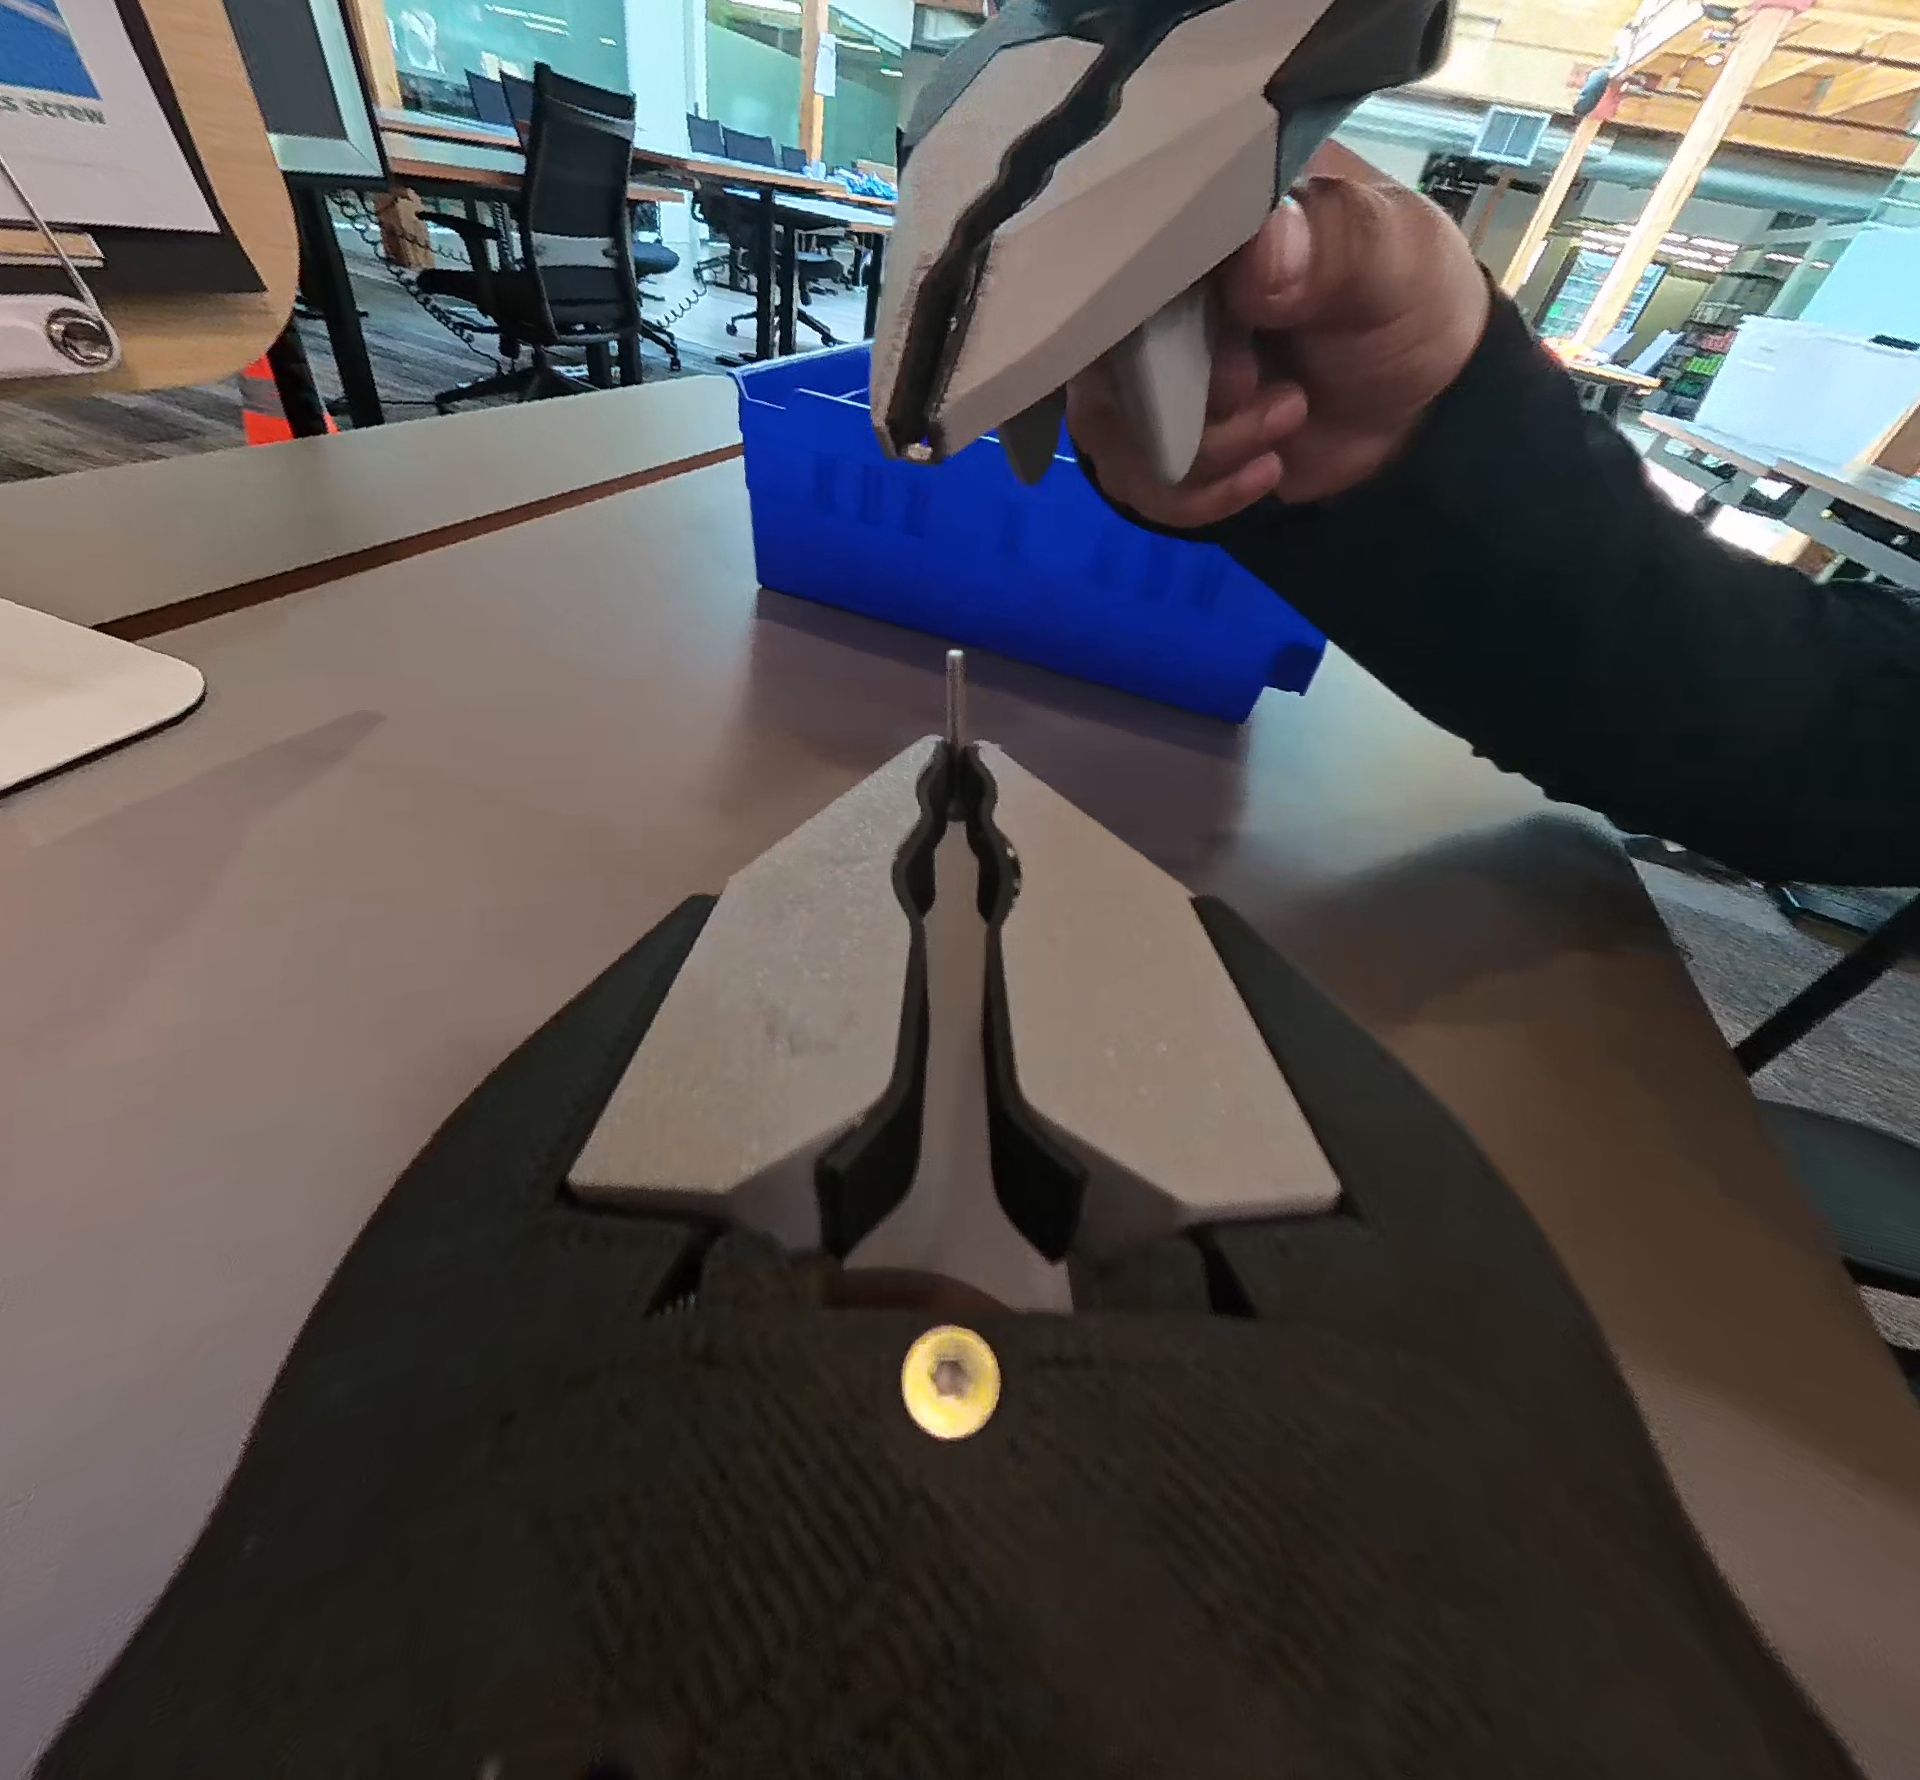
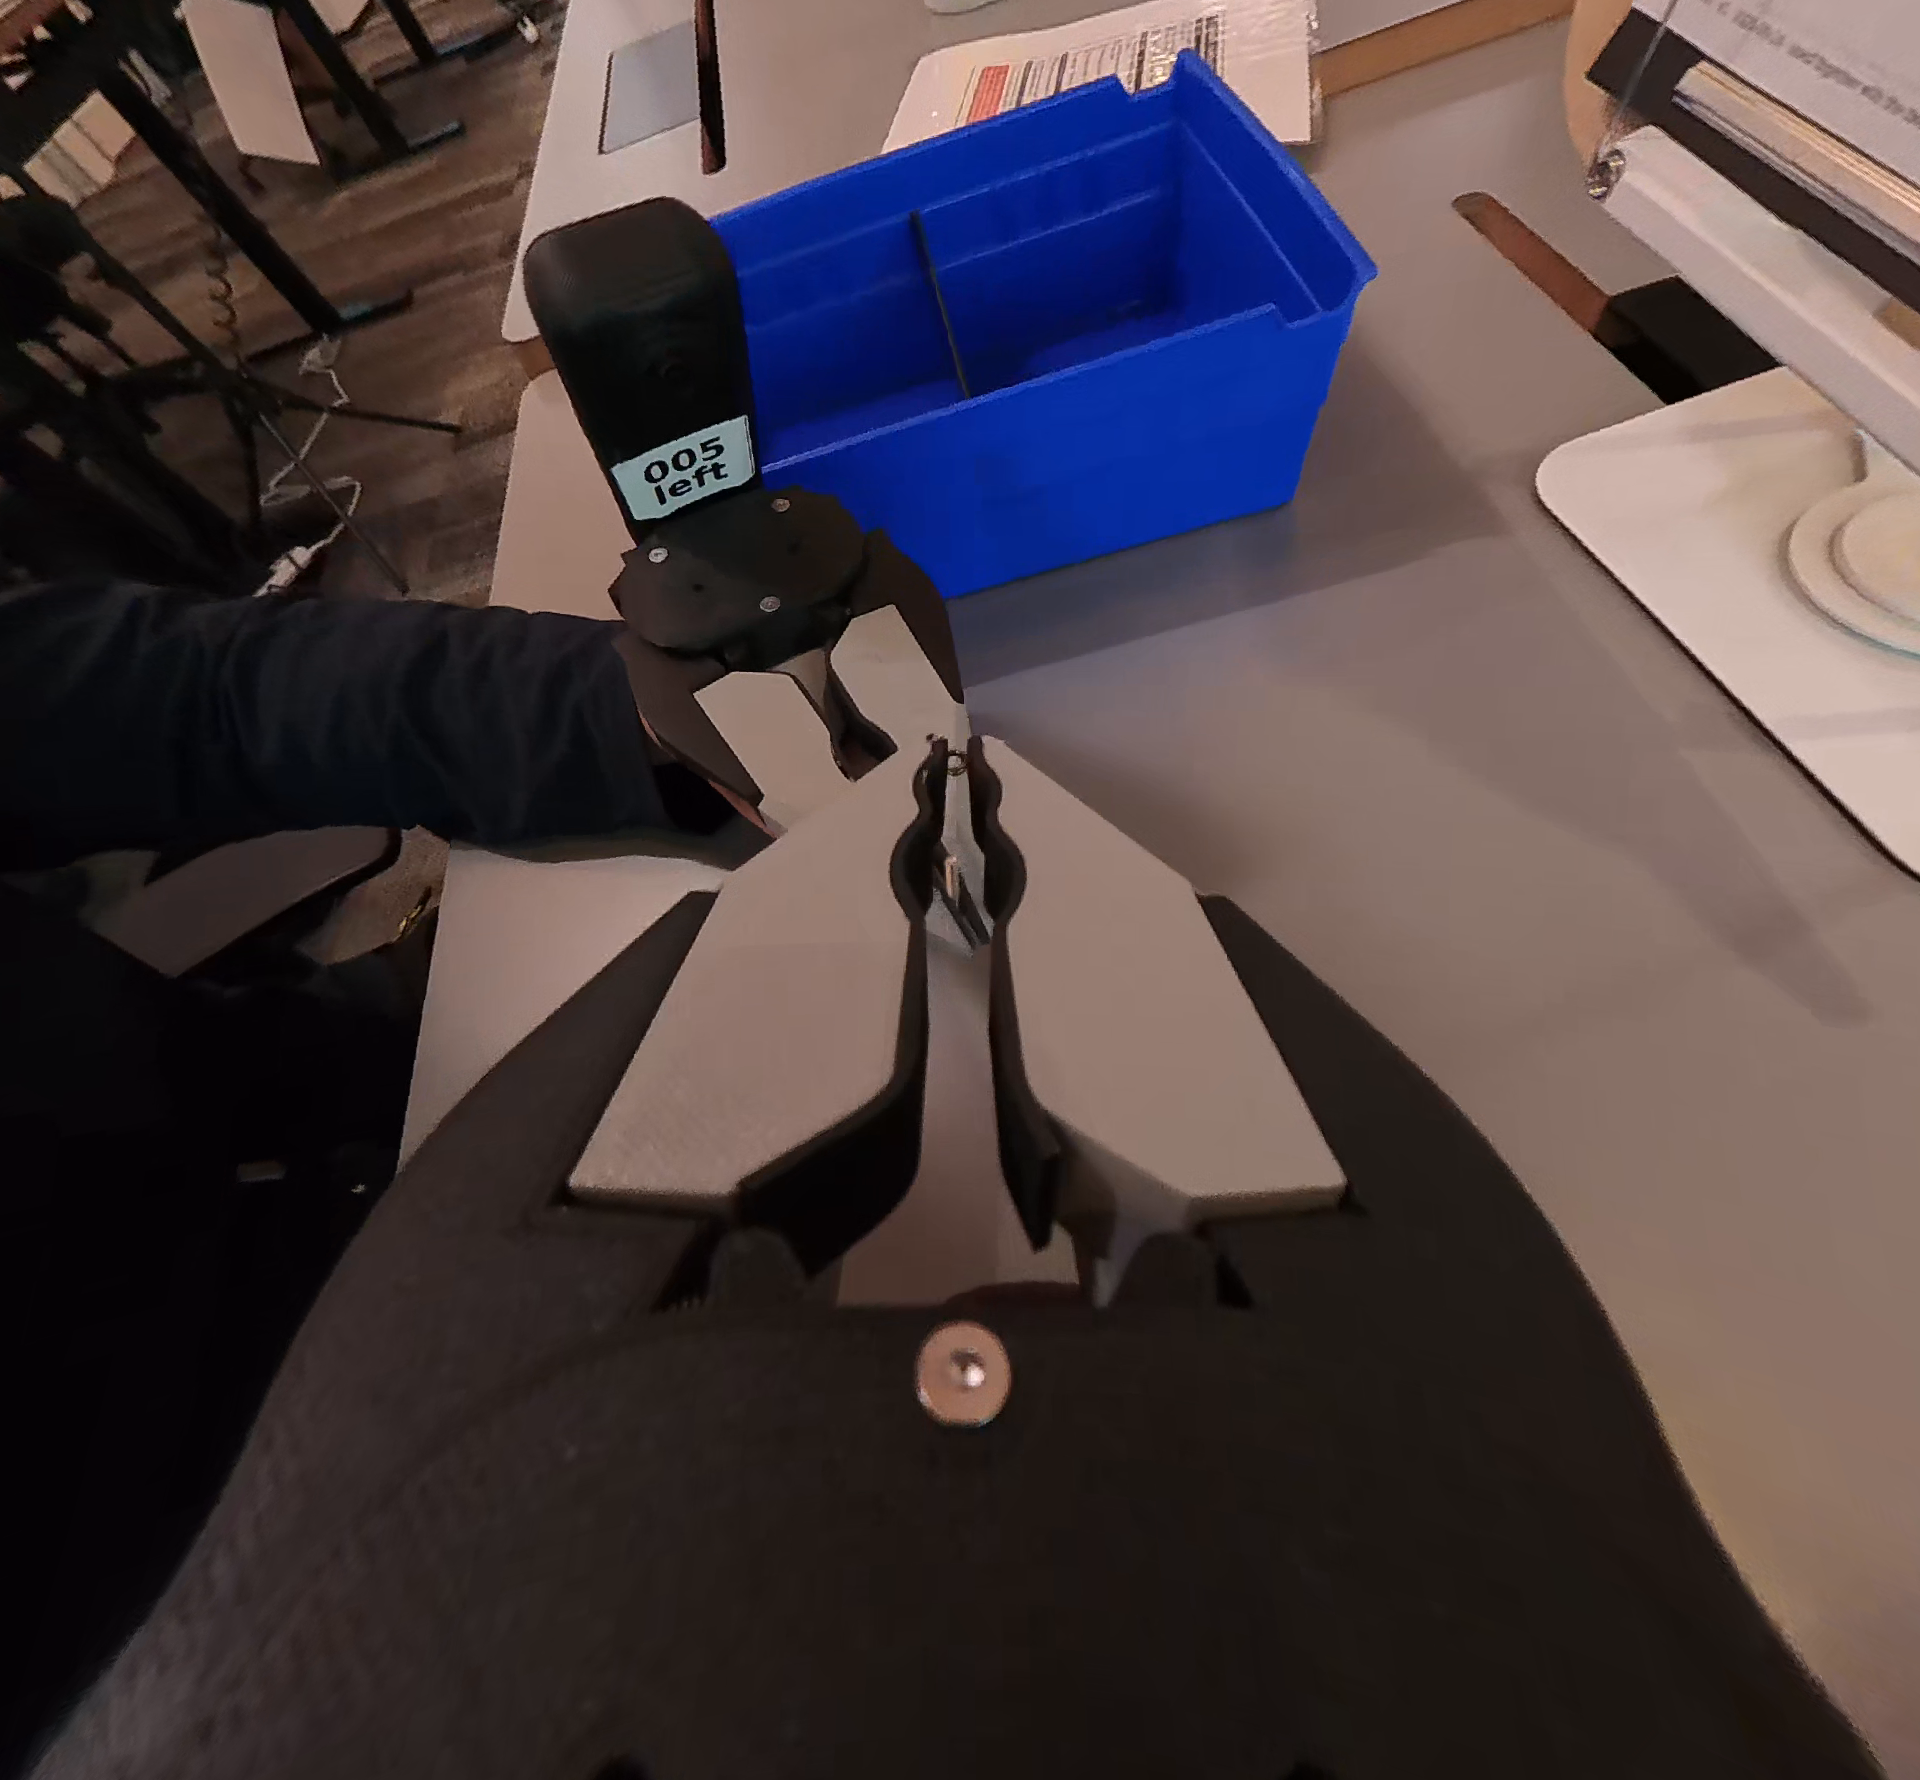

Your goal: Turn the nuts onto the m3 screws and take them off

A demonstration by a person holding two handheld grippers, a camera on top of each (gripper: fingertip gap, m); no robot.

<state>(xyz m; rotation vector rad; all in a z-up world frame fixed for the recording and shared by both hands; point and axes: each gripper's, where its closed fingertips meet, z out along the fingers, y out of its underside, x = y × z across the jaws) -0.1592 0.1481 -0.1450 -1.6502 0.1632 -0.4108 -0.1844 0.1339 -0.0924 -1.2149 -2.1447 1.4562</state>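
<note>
Left gripper [image 1: 954, 774] clamps our M3 screw [image 1: 954, 707] upright over the table [image 1: 468, 795], right gripper [image 1: 916, 450] above it pinches the nut [image 1: 918, 452], threading not yet begun, so next we lower and align.

Glossy plastic bin [image 2: 1039, 504], prob. metal screw [image 1: 954, 704]
</note>
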